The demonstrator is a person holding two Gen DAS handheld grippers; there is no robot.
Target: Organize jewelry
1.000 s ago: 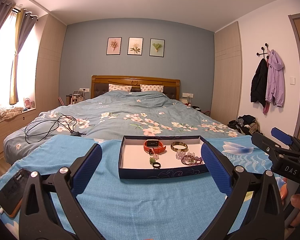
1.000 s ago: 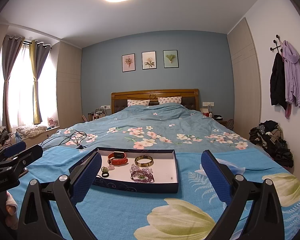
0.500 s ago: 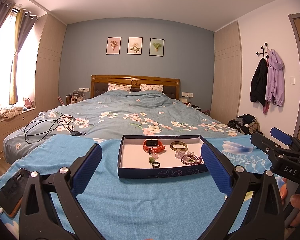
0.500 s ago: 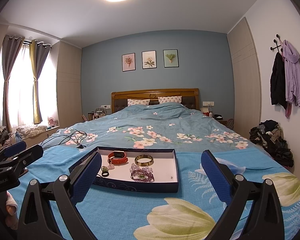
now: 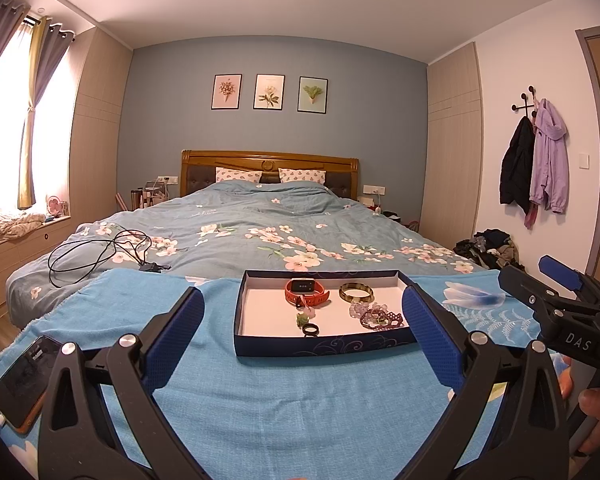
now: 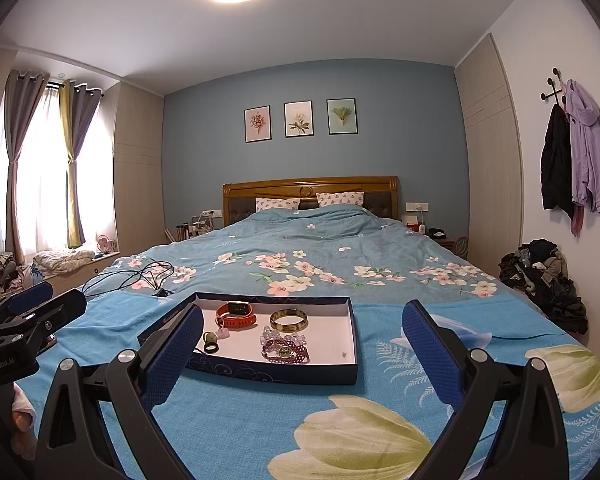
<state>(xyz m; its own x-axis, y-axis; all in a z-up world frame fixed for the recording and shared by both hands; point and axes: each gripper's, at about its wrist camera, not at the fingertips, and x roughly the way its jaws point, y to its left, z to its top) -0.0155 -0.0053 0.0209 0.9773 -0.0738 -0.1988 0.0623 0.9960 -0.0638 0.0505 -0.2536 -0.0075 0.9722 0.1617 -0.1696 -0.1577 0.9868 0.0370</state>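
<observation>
A dark blue box tray (image 5: 320,346) (image 6: 284,374) with a white floor lies on the blue cloth at the foot of the bed. Inside are an orange watch (image 5: 306,291) (image 6: 237,315), a gold-green bangle (image 5: 356,292) (image 6: 289,319), purple bead bracelets (image 5: 378,316) (image 6: 286,349), a small green pendant (image 5: 301,319) (image 6: 209,337) and a dark ring (image 5: 311,331) (image 6: 211,347). My left gripper (image 5: 302,340) is open, short of the tray's front wall, nothing between its fingers. My right gripper (image 6: 302,344) is open too, its left finger over the tray's near left corner.
A phone (image 5: 22,382) lies on the cloth at the far left. Black cables (image 5: 100,254) sprawl on the floral duvet behind it. The right gripper's body (image 5: 564,316) and a hand show at the right edge. Clothes pile (image 6: 544,280) on the floor at right.
</observation>
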